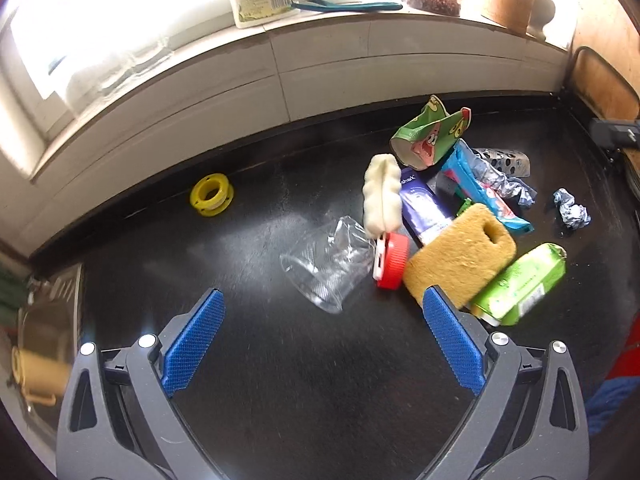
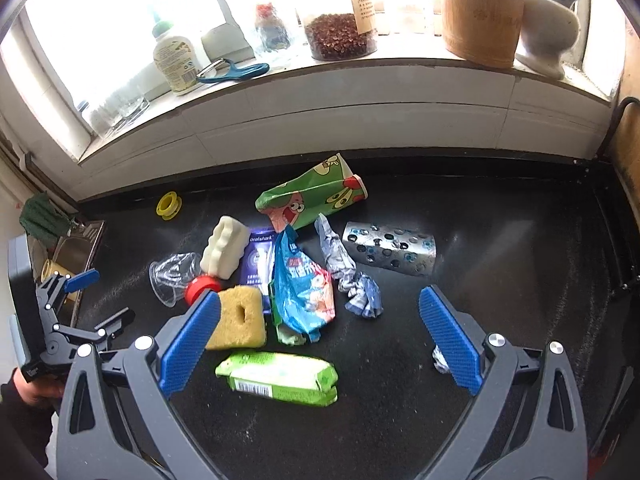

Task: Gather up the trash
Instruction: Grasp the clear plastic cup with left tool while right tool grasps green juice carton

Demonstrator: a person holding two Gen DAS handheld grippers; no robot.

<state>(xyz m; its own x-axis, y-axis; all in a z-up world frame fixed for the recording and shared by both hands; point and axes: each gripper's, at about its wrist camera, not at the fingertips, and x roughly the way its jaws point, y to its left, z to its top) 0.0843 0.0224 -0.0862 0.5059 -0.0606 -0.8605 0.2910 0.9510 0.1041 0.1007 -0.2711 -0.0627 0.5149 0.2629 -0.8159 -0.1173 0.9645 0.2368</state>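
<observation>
Barely started: left gripper and right gripper both spread wide, empty, above litter uncollected on the counter.

A home kitchen: a sink is set into the counter's left edge, and a spice jar, mortar and peeler are kept on the windowsill.

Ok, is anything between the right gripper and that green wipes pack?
Nothing visible. The green wipes pack lies alone on the black counter, just ahead of the open right gripper, toward its left finger. The yellow sponge sits beyond the pack, not in the path.
</observation>
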